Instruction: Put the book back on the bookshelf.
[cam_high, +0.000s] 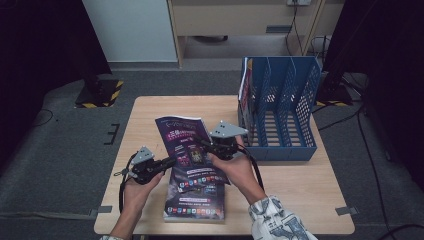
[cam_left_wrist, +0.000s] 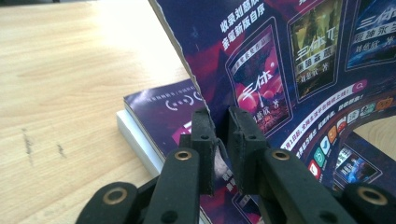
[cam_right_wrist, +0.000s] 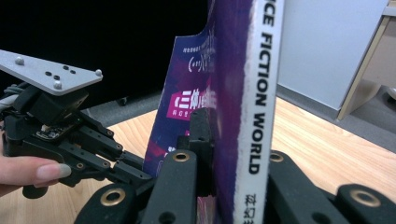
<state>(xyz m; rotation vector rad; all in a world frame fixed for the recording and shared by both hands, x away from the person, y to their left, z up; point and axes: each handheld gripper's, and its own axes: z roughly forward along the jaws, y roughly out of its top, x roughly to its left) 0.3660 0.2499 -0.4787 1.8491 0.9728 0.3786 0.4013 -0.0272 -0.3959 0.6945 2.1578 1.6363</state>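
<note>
High view looks forward and down over the whole table (cam_high: 300, 185); both gripper views sit close along their jaws, sharing the raised magazine (cam_high: 184, 137) (opposite sides).

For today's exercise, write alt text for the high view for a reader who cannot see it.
Two hand-held grippers lift a purple magazine off a stack of magazines on a wooden table: the left gripper clamps its left edge and the right gripper its right. A blue file rack stands at the table's right, one magazine in its leftmost slot.
</note>
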